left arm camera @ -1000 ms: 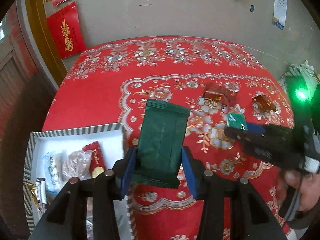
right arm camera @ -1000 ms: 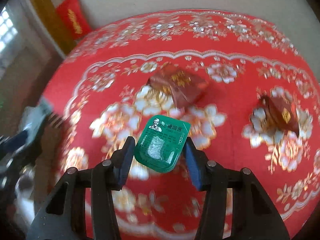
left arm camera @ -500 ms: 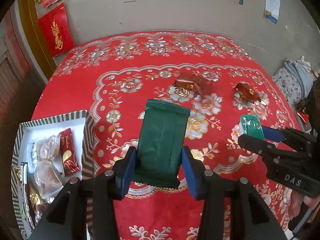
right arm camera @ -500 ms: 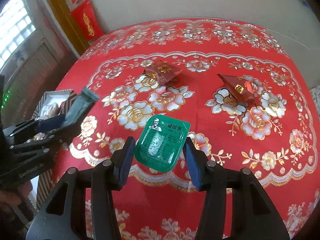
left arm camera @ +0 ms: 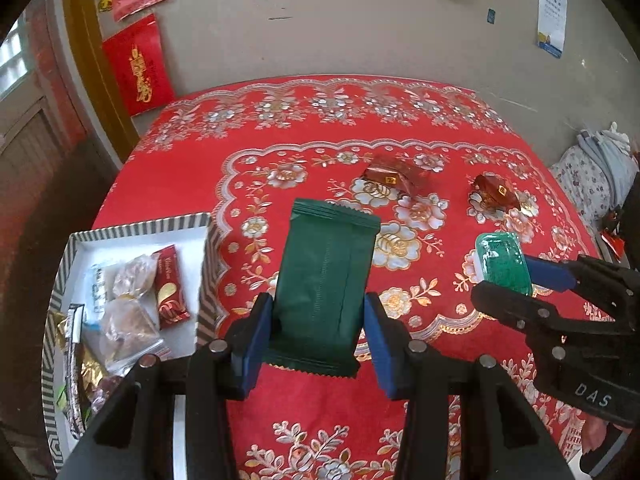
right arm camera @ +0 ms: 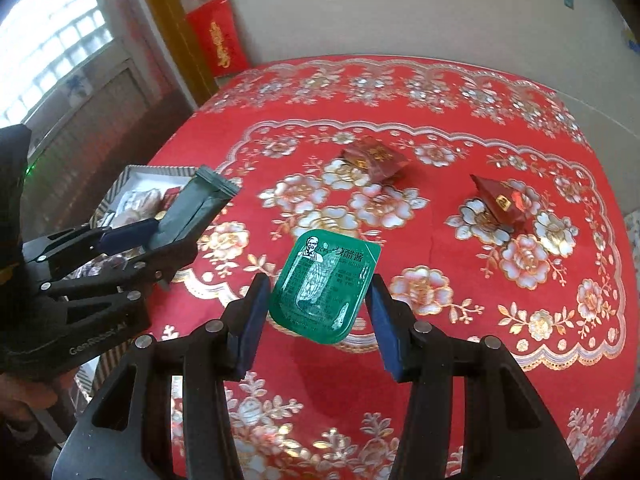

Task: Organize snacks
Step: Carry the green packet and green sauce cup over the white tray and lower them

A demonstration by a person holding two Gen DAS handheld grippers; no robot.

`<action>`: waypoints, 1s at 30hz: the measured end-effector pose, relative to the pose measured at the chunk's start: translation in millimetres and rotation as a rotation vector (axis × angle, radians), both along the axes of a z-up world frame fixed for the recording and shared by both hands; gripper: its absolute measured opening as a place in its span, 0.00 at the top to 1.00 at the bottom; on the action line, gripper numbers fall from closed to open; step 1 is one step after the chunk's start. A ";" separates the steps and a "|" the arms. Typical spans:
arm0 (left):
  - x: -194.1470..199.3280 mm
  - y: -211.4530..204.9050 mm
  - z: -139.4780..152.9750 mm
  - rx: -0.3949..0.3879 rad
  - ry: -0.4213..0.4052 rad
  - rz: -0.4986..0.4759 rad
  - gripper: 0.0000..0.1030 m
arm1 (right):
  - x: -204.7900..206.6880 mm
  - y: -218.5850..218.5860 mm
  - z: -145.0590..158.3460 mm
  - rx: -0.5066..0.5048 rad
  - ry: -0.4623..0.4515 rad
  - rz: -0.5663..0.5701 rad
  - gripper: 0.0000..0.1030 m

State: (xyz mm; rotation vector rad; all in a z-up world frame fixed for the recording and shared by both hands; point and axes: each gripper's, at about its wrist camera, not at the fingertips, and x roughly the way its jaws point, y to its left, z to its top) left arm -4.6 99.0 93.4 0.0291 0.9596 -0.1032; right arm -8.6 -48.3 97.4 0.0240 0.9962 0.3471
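**Both grippers loaded above the tabletop**

While the dark green wrapper (left arm camera: 326, 284) is clamped by its lower sides between the jaws of the left gripper (left arm camera: 318, 344), it is held upright above the red floral tabletop (left arm camera: 304, 128), just right of the striped box (left arm camera: 136, 229). Several wrapped snacks, among them a red packet (left arm camera: 170, 288), are seen lying in that box. A green sauce tub (right arm camera: 325, 285) is gripped edge to edge between the jaws of the right gripper (right arm camera: 318, 320), clear of the cloth. Two dark red packets (right arm camera: 374, 157) (right arm camera: 500, 200) are noted on the tabletop beyond, apart from each other.
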 end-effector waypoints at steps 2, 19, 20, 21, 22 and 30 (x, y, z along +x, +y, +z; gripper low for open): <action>-2.1 4.6 0.8 0.001 -0.002 0.012 0.53 | -1.6 7.2 2.0 -0.001 -0.003 0.017 0.53; -20.3 79.8 0.9 0.003 -0.005 0.175 0.53 | 4.4 94.7 5.5 0.013 -0.015 0.200 0.53; -21.5 86.0 0.2 0.002 -0.002 0.189 0.53 | 5.4 100.9 5.2 0.014 -0.016 0.212 0.53; -23.0 92.1 -0.6 0.003 -0.001 0.203 0.53 | 6.4 106.3 4.8 0.015 -0.017 0.221 0.53; -24.5 97.8 -1.1 0.006 0.000 0.216 0.53 | 7.5 112.6 4.9 0.017 -0.017 0.232 0.53; -41.4 144.0 -7.5 0.010 0.016 0.316 0.53 | 17.5 166.1 0.7 0.041 -0.009 0.324 0.53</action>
